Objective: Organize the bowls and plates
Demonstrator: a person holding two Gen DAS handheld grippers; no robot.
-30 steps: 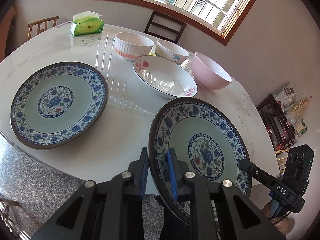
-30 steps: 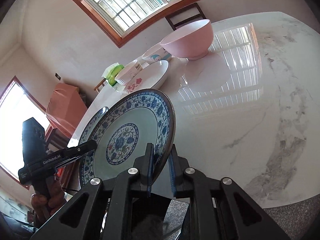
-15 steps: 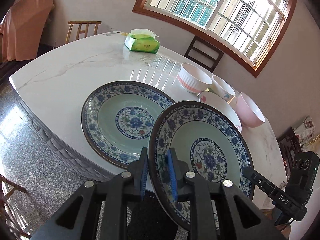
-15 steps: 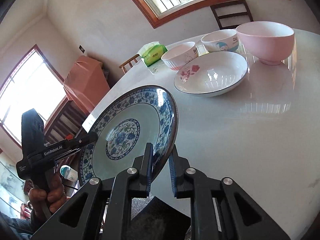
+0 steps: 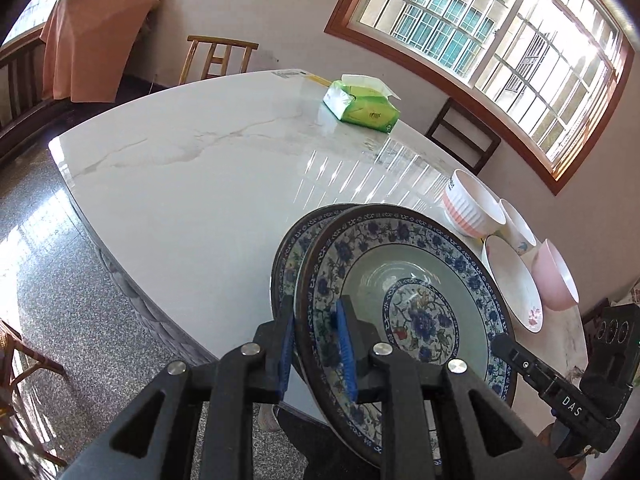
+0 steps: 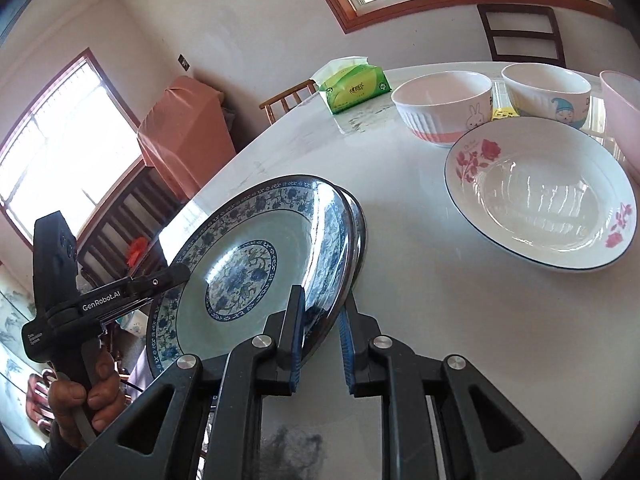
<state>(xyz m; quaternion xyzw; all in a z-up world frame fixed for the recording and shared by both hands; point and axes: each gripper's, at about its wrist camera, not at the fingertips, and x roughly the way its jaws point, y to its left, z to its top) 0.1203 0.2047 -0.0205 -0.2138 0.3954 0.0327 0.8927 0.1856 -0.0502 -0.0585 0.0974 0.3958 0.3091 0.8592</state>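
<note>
A blue-and-white floral plate [image 5: 416,312] is held at opposite rims by both grippers. My left gripper [image 5: 314,350] is shut on its near rim. My right gripper [image 6: 320,340] grips the other rim, where the plate [image 6: 240,272] shows again. It sits over a second matching plate [image 5: 286,256], of which only the edge [image 6: 358,232] shows. A white rose plate [image 6: 540,192], a ribbed rabbit bowl [image 6: 442,106], a cartoon bowl [image 6: 546,92] and a pink bowl [image 6: 622,112] stand beyond.
A green tissue pack [image 5: 362,106] lies far back on the white marble table [image 5: 200,184]. Wooden chairs [image 5: 216,58] stand behind the table under the window. The table edge and granite floor [image 5: 48,264] are at left.
Both grippers carried the plate leftward across the table until it came over the second matching plate, which now is almost hidden beneath it.
</note>
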